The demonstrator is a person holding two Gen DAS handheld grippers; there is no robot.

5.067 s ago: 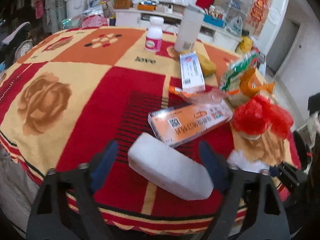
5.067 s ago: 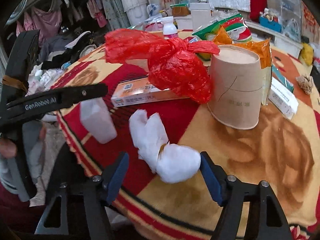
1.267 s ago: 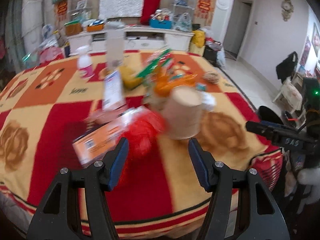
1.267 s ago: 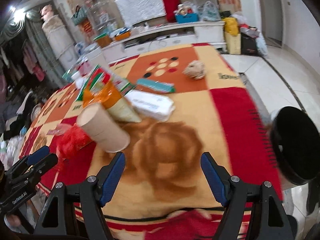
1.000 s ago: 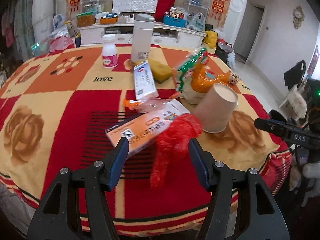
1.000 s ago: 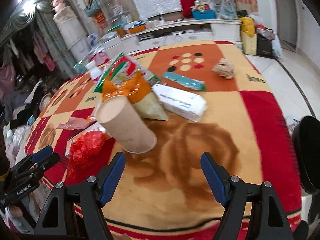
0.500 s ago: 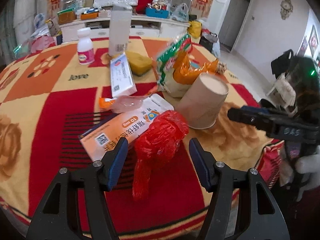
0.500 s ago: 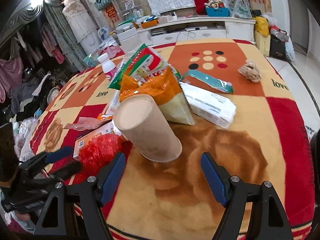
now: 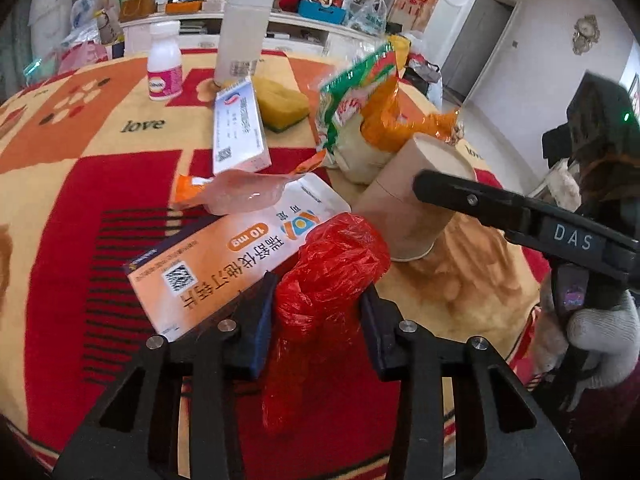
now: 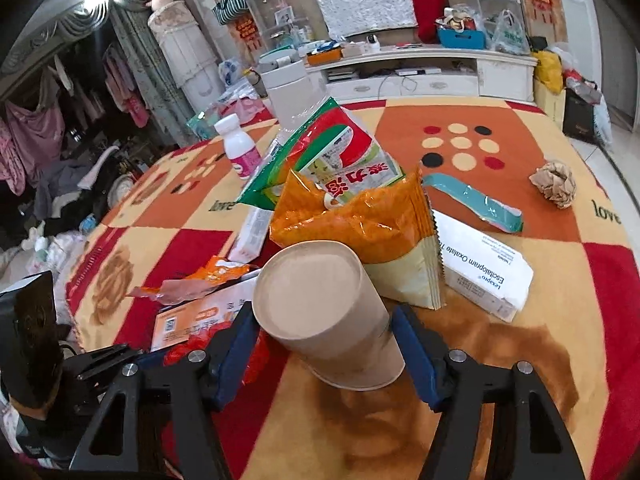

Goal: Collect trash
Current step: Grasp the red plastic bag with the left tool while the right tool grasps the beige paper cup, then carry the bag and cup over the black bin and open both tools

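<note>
A crumpled red plastic bag (image 9: 328,272) lies on the red and yellow tablecloth (image 9: 80,184), between the blue pads of my left gripper (image 9: 318,316), whose jaws are open around it. An upturned brown paper cup (image 10: 328,320) stands between the blue pads of my open right gripper (image 10: 326,356); the cup also shows in the left wrist view (image 9: 408,204). An orange medicine box (image 9: 236,256) lies left of the red bag.
Snack bags (image 10: 352,208), a white box (image 10: 480,272), a teal wrapper (image 10: 476,200) and a paper ball (image 10: 554,184) lie beyond the cup. A pink wrapper (image 9: 240,196), white box (image 9: 238,132), yellow sponge (image 9: 282,106), pill bottle (image 9: 164,72) and white canister (image 9: 240,36) sit farther back.
Both grippers have moved forward and lower. The left jaws now straddle the red bag and have narrowed. The right jaws now straddle the paper cup.
</note>
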